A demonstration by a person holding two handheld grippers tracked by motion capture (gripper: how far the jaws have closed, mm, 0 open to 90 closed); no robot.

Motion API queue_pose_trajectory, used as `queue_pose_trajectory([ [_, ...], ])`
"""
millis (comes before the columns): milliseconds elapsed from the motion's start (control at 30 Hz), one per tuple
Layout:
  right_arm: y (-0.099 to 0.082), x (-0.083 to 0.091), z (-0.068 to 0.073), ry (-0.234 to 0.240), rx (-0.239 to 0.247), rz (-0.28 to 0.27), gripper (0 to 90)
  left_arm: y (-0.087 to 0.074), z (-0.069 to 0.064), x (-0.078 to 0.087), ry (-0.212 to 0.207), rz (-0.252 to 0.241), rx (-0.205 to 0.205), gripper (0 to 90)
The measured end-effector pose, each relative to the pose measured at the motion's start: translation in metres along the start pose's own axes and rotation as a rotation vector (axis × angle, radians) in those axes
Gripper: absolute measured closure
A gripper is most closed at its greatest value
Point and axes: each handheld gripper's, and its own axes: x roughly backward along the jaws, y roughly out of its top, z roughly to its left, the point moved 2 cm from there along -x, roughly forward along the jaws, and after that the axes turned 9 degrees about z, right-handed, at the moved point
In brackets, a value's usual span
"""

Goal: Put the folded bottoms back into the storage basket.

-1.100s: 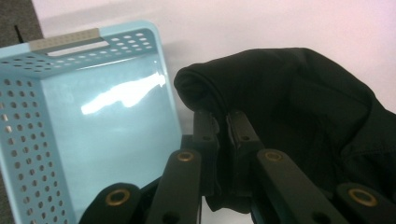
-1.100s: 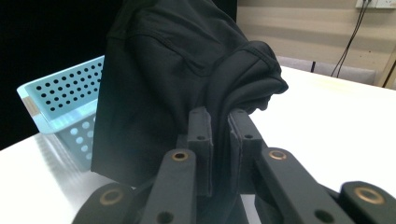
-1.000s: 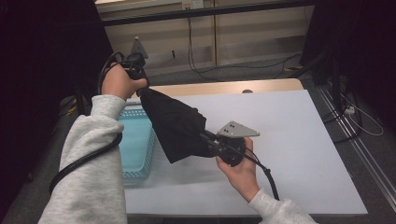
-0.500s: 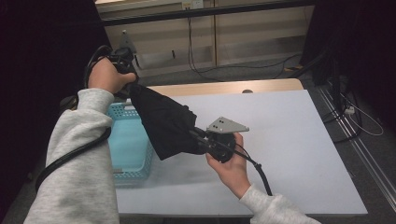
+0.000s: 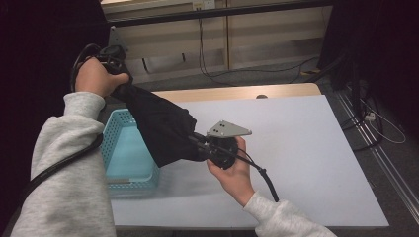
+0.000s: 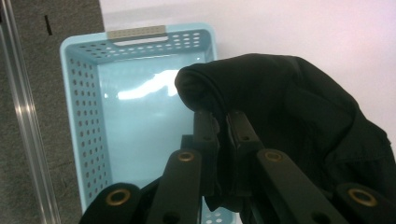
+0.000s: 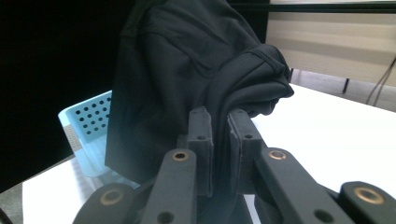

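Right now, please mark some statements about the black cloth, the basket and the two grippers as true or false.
1. Both grippers are shut on the black cloth. True: the left gripper and the right gripper each pinch a fold.
2. The cloth lies flat inside the blue basket. False: it hangs stretched between the grippers, above the basket.
3. The basket stands near the table's left edge. True.
4. The basket holds other clothes. False: its floor is bare.

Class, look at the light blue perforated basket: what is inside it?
The visible floor of the basket is bare and glossy; nothing lies on it. The black cloth, clamped between the left gripper and right gripper, hangs above and covers the basket's near corner.
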Motion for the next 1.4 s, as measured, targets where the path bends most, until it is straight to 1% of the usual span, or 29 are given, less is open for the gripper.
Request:
queue_pose_trajectory([
  [67, 0.003, -0.004, 0.004, 0.010, 0.009, 0.003, 81.2, -0.001, 0.006, 0.002, 0.005, -0.003, 0.010, 84.4],
  [133, 0.006, -0.007, 0.008, 0.021, 0.010, 0.001, 81.2, -0.003, 0.013, 0.005, 0.002, -0.003, 0.021, 84.4],
  [167, 0.007, -0.009, 0.010, 0.026, 0.013, 0.000, 81.2, -0.004, 0.016, 0.006, 0.001, -0.013, 0.025, 84.4],
  [233, 0.009, -0.012, 0.013, 0.036, 0.014, -0.001, 81.2, -0.007, 0.021, 0.009, -0.001, -0.013, 0.028, 84.4],
  [300, 0.011, -0.015, 0.018, 0.044, 0.023, -0.001, 81.2, -0.010, 0.027, 0.012, 0.007, -0.026, 0.037, 84.4],
  [333, 0.012, -0.018, 0.021, 0.046, 0.032, -0.002, 81.2, -0.011, 0.030, 0.012, 0.010, -0.023, 0.043, 84.4],
  [367, 0.013, -0.019, 0.023, 0.047, 0.034, -0.005, 81.1, -0.012, 0.033, 0.012, 0.007, -0.026, 0.040, 84.4],
  [400, 0.013, -0.021, 0.025, 0.052, 0.033, -0.004, 81.1, -0.013, 0.035, 0.012, 0.012, -0.031, 0.047, 84.4],
  [500, 0.012, -0.027, 0.030, 0.062, 0.032, 0.003, 81.1, -0.014, 0.043, 0.007, 0.003, -0.036, 0.053, 84.4],
  [600, 0.010, -0.034, 0.033, 0.065, 0.032, 0.013, 81.1, -0.016, 0.050, -0.002, 0.000, -0.032, 0.060, 84.4],
  [700, 0.008, -0.040, 0.035, 0.073, 0.026, 0.018, 81.1, -0.018, 0.059, -0.006, -0.008, -0.027, 0.075, 84.4],
  [833, 0.009, -0.047, 0.039, 0.087, 0.024, 0.014, 81.1, -0.022, 0.072, -0.004, 0.003, -0.031, 0.089, 84.4],
  [867, 0.010, -0.050, 0.042, 0.093, 0.030, 0.014, 81.1, -0.023, 0.075, -0.003, 0.004, -0.031, 0.092, 84.5],
  [900, 0.011, -0.052, 0.044, 0.099, 0.025, 0.016, 81.1, -0.024, 0.081, -0.003, 0.006, -0.038, 0.100, 84.5],
  [933, 0.011, -0.056, 0.048, 0.105, 0.026, 0.016, 81.1, -0.024, 0.085, -0.002, 0.015, -0.039, 0.107, 84.5],
  [967, 0.012, -0.058, 0.051, 0.107, 0.031, 0.016, 81.1, -0.024, 0.088, -0.002, 0.013, -0.040, 0.106, 84.5],
  [1000, 0.013, -0.061, 0.054, 0.109, 0.033, 0.011, 81.1, -0.023, 0.094, -0.002, 0.020, -0.047, 0.104, 84.5],
  [1033, 0.016, -0.065, 0.059, 0.120, 0.035, 0.011, 81.1, -0.021, 0.098, -0.003, 0.034, -0.055, 0.104, 84.4],
  [1100, 0.021, -0.073, 0.067, 0.127, 0.041, -0.005, 80.8, -0.016, 0.107, -0.006, 0.050, -0.080, 0.106, 84.3],
  [1133, 0.023, -0.078, 0.071, 0.136, 0.043, -0.007, 79.9, -0.013, 0.111, -0.010, 0.065, -0.093, 0.089, 84.1],
  [1167, 0.025, -0.083, 0.075, 0.139, 0.045, -0.013, 77.0, -0.011, 0.115, -0.017, 0.089, -0.129, 0.066, 82.9],
  [1200, 0.026, -0.089, 0.077, 0.136, 0.034, 0.006, 67.4, -0.010, 0.120, -0.026, 0.121, -0.162, 0.065, 77.6],
  [1233, 0.025, -0.091, 0.076, 0.122, 0.027, 0.022, 58.6, -0.010, 0.123, -0.037, 0.118, -0.178, 0.074, 60.9],
  [1267, 0.024, -0.090, 0.075, 0.113, 0.054, 0.017, 57.8, -0.011, 0.124, -0.046, 0.105, -0.173, 0.062, 46.5],
  [1300, 0.022, -0.087, 0.073, 0.091, 0.088, 0.006, 54.7, -0.012, 0.123, -0.054, 0.108, -0.163, 0.043, 48.0],
  [1333, 0.020, -0.083, 0.068, 0.076, 0.102, 0.012, 49.1, -0.014, 0.121, -0.062, 0.104, -0.161, 0.031, 46.0],
  [1367, 0.017, -0.080, 0.063, 0.083, 0.104, 0.029, 45.2, -0.015, 0.120, -0.067, 0.092, -0.162, 0.023, 43.4],
  [1400, 0.015, -0.077, 0.058, 0.080, 0.108, 0.040, 44.9, -0.018, 0.117, -0.075, 0.074, -0.150, 0.023, 41.2],
])
